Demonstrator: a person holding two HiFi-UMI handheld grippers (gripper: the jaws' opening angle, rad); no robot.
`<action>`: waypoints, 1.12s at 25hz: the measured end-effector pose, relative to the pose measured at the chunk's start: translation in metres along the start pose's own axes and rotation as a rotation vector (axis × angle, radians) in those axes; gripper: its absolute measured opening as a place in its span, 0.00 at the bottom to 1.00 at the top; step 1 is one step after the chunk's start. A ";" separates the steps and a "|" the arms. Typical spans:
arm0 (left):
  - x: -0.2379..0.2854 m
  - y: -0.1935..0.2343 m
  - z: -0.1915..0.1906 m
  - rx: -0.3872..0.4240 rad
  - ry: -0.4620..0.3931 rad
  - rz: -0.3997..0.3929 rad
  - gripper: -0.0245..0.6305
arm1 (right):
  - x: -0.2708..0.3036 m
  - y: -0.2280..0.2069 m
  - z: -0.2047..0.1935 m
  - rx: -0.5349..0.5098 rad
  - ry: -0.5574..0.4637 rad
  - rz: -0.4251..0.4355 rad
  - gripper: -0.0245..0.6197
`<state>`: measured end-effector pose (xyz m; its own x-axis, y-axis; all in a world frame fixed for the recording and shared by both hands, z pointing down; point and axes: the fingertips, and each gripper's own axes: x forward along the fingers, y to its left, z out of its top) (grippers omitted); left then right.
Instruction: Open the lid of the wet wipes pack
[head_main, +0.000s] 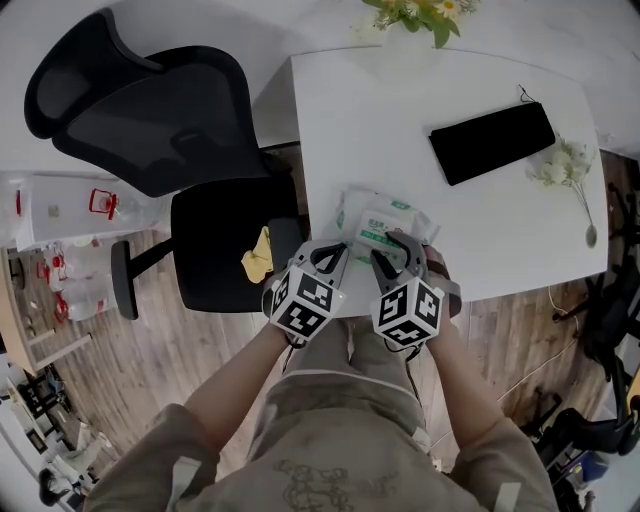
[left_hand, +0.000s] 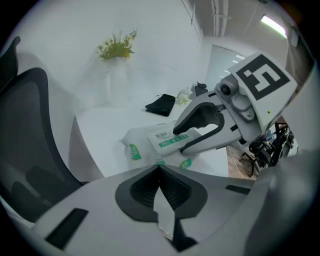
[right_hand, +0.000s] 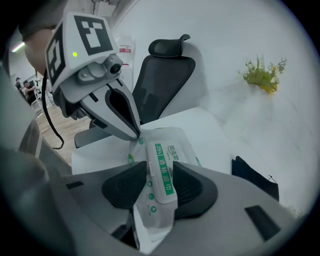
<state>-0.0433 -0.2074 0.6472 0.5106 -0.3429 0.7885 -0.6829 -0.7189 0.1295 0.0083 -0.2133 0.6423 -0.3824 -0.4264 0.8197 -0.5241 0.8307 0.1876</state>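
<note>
Wet wipes pack (head_main: 385, 222), head view: lies lid side up on the white table (head_main: 400, 100), right at the near edge, in front of the person. Both grippers reach it from the near side. The left gripper (head_main: 338, 252) meets its near-left corner and the right gripper (head_main: 396, 246) its near-right part. A black office chair (head_main: 150, 110) stands left of the table. A black pouch (head_main: 492, 140) and a white flower sprig (head_main: 562, 165) lie well apart from the pack, toward the far right. Left gripper view: the pack (left_hand: 142, 145) lies crosswise, its long axis running left to right, with the green-striped lid (left_hand: 167, 139) flat and closed on top. The left gripper (left_hand: 159, 170) is clenched, its pads meeting at the tips just at the pack's near edge. A pale sliver sits in the slit between the pads, probably the pack's end seam, though the angle is poor. The right gripper (left_hand: 179, 140) comes in from the right, one jaw above the lid's end and one below it. Right gripper view: the pack (right_hand: 155, 220) points away from the camera, its long axis in line with the jaws and its near end raised into them. The right gripper (right_hand: 160, 170) is part closed and grasps the pack by its sides, with the lid (right_hand: 162, 172) lying between the two dark pads. Crumpled film hangs below the pads. The left gripper (right_hand: 138, 137), jaws together, touches the pack's far-left corner.
</note>
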 end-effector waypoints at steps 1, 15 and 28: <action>0.003 0.002 -0.002 -0.015 0.005 -0.002 0.06 | 0.000 -0.002 0.001 0.003 -0.007 0.002 0.32; 0.010 0.001 -0.006 -0.018 0.049 -0.016 0.06 | -0.029 -0.042 0.032 0.027 -0.125 -0.133 0.12; 0.010 0.001 -0.006 -0.036 0.018 -0.042 0.06 | 0.007 -0.101 0.029 0.216 -0.111 -0.120 0.15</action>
<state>-0.0418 -0.2083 0.6590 0.5301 -0.3016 0.7925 -0.6792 -0.7105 0.1839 0.0365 -0.3106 0.6137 -0.3824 -0.5636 0.7322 -0.7165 0.6812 0.1501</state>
